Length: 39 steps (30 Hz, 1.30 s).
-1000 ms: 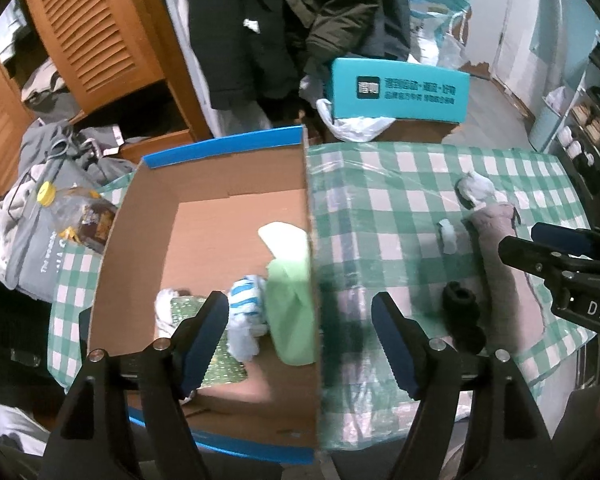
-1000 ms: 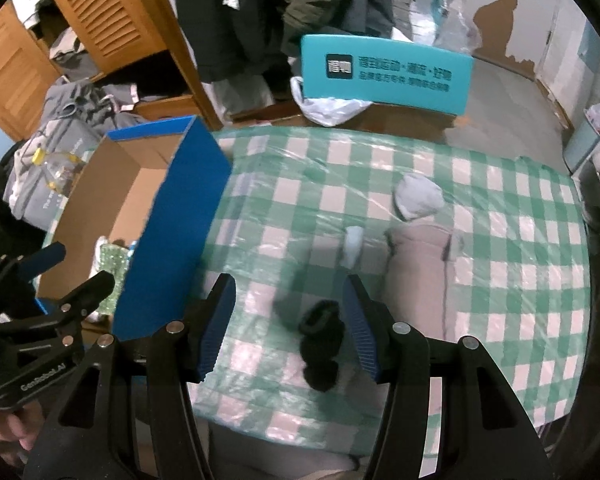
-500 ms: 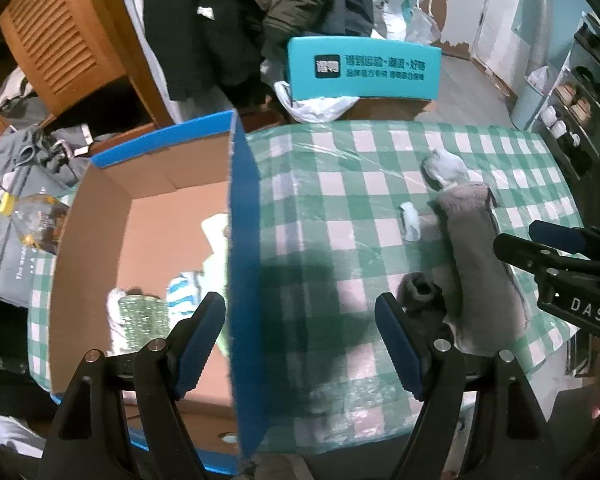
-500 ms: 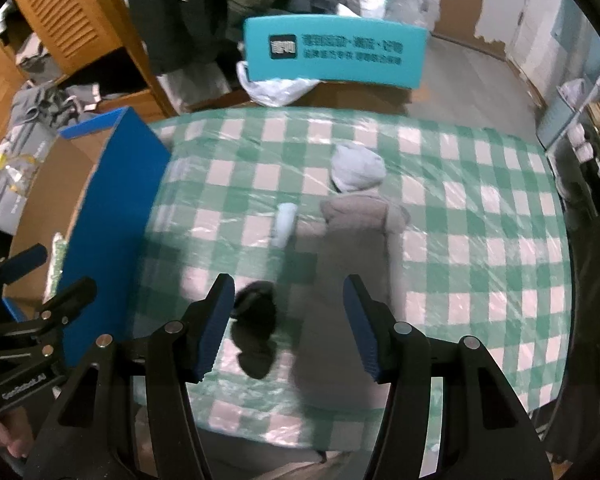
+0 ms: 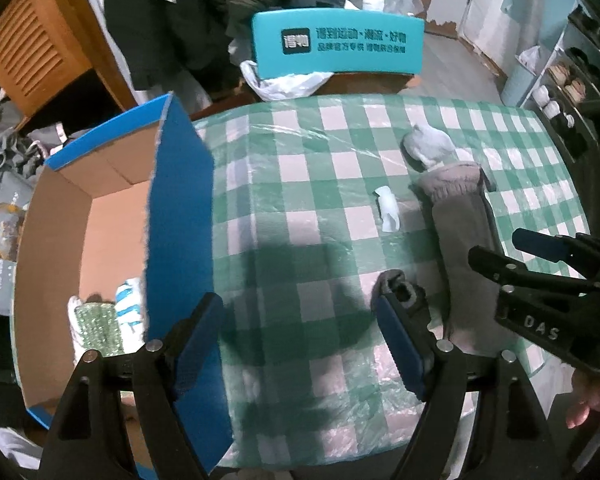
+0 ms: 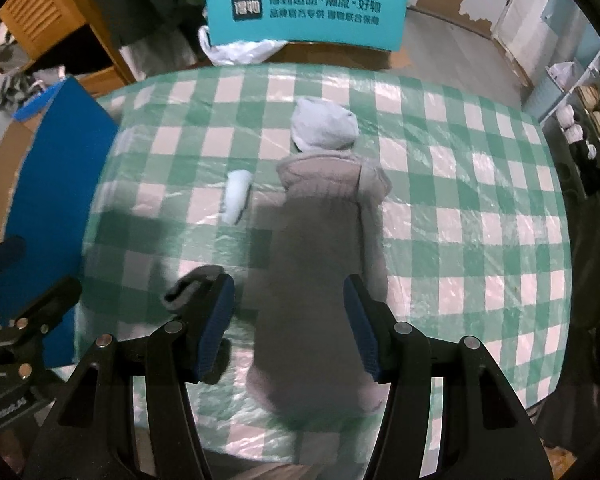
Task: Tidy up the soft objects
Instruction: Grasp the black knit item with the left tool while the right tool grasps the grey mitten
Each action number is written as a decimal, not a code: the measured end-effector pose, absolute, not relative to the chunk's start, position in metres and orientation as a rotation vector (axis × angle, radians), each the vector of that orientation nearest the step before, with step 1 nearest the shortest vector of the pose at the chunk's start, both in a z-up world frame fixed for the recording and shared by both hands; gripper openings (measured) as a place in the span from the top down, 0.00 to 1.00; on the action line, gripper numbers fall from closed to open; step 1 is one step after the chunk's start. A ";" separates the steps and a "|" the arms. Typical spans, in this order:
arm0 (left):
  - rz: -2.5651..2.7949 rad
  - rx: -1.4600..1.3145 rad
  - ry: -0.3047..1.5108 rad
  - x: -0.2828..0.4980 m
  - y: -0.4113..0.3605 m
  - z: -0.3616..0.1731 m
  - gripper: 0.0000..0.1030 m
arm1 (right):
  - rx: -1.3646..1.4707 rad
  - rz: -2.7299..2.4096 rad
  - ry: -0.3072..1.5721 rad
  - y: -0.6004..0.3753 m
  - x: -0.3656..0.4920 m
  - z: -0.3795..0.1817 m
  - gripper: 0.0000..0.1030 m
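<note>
My desk is the biggest thing before me, spread with a green-and-white checked cloth under clear plastic; its near rim curves just below my claws, and its far rim meets a teal sign on a chair back. The right half of the cloth lies bare right out to the rounded edge, which is the widest open room I have.

At the desk's left side stands the cardboard box, blue outside and brown inside, its tall blue wall rising along the cloth's left border. Inside, low against that wall, I see a striped blue-and-white roll beside a green knobbly bundle.

Next in size is the long grey-brown fleece piece, lying lengthwise toward me, its near end close to the desk's front edge. A pale grey balled sock touches its far end. A small light-blue roll lies just left of it, apart from it. A dark rolled sock sits nearer me, left of the fleece.

My right claw is spread wide, held over the fleece's near part. My left claw is likewise apart, gripping nothing, with the dark sock at its right finger.
</note>
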State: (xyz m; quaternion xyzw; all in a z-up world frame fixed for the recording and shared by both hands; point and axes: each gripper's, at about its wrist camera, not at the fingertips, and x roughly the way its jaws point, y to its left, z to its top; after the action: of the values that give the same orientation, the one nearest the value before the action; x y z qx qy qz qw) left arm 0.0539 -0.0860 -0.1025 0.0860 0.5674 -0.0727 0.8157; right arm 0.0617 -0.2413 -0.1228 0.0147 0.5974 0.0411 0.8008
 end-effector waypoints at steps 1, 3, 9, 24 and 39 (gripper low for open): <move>-0.159 0.187 1.214 0.055 -0.088 -0.105 0.22 | 0.026 0.080 1.283 -0.242 0.063 -0.126 0.46; -0.165 0.198 1.223 0.058 -0.094 -0.110 0.22 | 0.022 0.069 1.294 -0.242 0.064 -0.133 0.46; -0.171 0.198 1.260 0.064 -0.099 -0.128 0.22 | 0.014 0.054 1.329 -0.242 0.068 -0.152 0.46; -0.170 0.157 1.324 0.069 -0.100 -0.150 0.21 | -0.064 0.036 1.395 -0.244 0.069 -0.184 0.46; -0.229 0.177 1.352 0.058 -0.135 -0.155 0.14 | -0.013 0.054 1.384 -0.288 0.052 -0.178 0.45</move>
State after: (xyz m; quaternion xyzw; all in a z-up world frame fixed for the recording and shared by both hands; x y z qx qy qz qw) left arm 0.0577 -0.1354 -0.1554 0.0817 0.6234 -0.1054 0.7705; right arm 0.0519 -0.2877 -0.1781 -0.0059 0.6381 0.0250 0.7695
